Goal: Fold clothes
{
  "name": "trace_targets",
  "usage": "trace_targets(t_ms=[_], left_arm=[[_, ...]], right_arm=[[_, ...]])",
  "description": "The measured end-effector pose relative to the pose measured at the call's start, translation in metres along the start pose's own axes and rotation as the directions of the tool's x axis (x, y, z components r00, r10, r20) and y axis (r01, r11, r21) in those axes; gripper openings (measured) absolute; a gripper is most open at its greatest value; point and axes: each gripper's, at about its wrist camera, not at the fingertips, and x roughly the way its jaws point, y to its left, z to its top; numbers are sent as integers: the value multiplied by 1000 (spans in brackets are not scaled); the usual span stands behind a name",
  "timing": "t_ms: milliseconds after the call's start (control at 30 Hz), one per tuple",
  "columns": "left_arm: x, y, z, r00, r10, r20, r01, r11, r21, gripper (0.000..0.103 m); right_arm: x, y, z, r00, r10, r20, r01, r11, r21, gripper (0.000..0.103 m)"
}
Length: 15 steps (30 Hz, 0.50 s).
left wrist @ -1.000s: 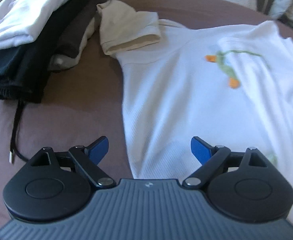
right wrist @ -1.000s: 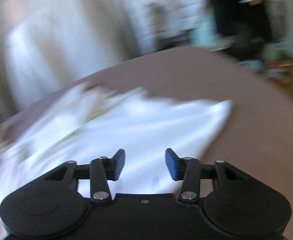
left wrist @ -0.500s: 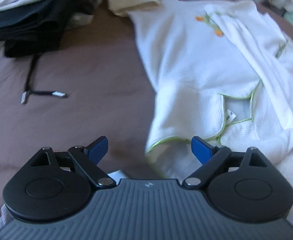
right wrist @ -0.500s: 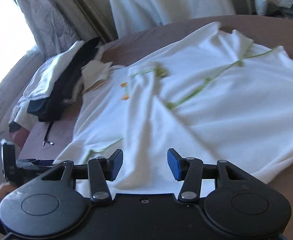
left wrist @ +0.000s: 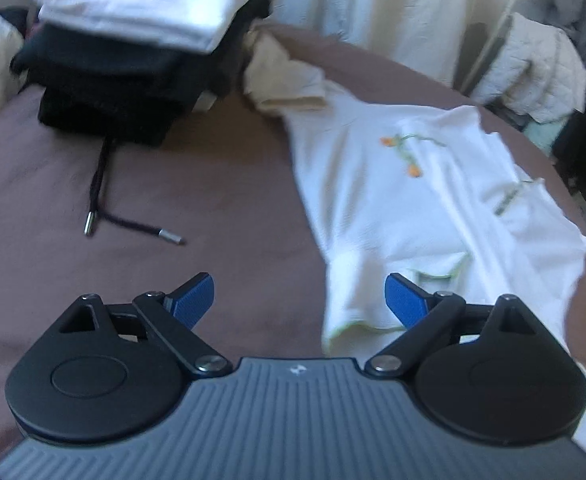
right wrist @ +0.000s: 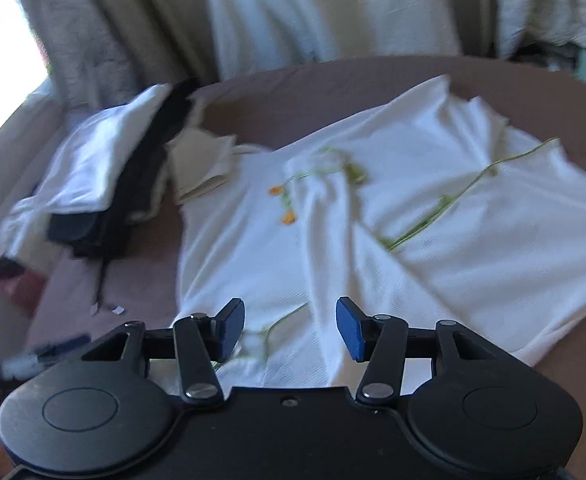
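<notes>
A white garment with green trim and small orange flowers (left wrist: 405, 200) lies spread and rumpled on the brown bed; it also shows in the right wrist view (right wrist: 373, 240). My left gripper (left wrist: 299, 300) is open and empty, held above the bed just left of the garment's near hem. My right gripper (right wrist: 290, 328) is open and empty, held above the garment's near edge.
A stack of folded clothes, white on top of black (left wrist: 133, 40), sits at the far left with a drawstring (left wrist: 101, 200) trailing onto the brown sheet (left wrist: 173, 160). A folded beige piece (left wrist: 289, 76) lies beside it. Curtains and hanging fabric (right wrist: 293, 12) stand behind the bed.
Both grippers have pulled back and lifted from the garment. The left view swung up to show the stack and far edge. Both stay open.
</notes>
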Motion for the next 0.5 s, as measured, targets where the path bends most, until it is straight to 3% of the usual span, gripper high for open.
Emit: trace_targets(t_ms=[100, 200, 233, 267, 333, 500], left_arm=[[4, 13, -1, 998, 66, 16, -66, 998, -11, 92], [-12, 25, 4, 993, 25, 114, -20, 999, -51, 93], [-16, 26, 5, 988, 51, 146, -42, 997, -64, 93], [-19, 23, 4, 975, 120, 188, -108, 992, -70, 93], [-24, 12, -1, 930, 252, 268, -248, 968, -48, 92], [-38, 5, -20, 923, 232, 309, -239, 971, -16, 93]], right_arm=[[3, 22, 25, 997, -80, -12, 79, 993, -92, 56], [1, 30, 50, 998, -62, -7, 61, 994, -94, 56], [-1, 29, 57, 999, -53, 0, 53, 996, -75, 56], [-1, 27, 62, 999, -50, 13, 50, 997, -53, 57], [-1, 23, 71, 998, -52, 37, 53, 999, -15, 58], [27, -3, 77, 994, -88, 61, 85, 995, 50, 58]])
